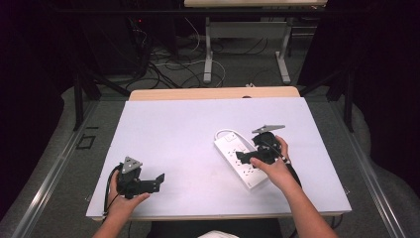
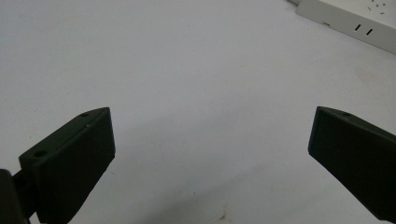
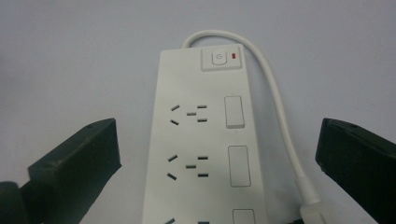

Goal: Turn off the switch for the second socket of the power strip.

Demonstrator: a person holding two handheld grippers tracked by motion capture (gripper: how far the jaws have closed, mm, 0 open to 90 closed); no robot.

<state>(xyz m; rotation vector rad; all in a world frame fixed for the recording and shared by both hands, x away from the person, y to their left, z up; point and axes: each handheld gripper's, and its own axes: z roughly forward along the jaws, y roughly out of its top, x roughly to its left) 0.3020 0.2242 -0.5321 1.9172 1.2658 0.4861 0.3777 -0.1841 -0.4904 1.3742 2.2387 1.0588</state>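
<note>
A white power strip (image 1: 239, 157) lies slantwise on the white table top, right of centre. Its white cable (image 3: 275, 107) loops from the switch end (image 3: 221, 58) and runs down along its right side. My right gripper (image 1: 249, 156) hovers over the strip, open, with the jaws spread to either side of the strip's body (image 3: 205, 154) and nothing between them but the strip below. My left gripper (image 1: 159, 181) rests near the front left of the table, open and empty. A corner of the power strip (image 2: 350, 23) shows far off in the left gripper view.
The white table top (image 1: 188, 134) has bare room in the middle and at the left. Beyond its far wooden edge (image 1: 213, 93) the floor holds tangled cables (image 1: 173, 69) and the metal legs of another table (image 1: 208, 54).
</note>
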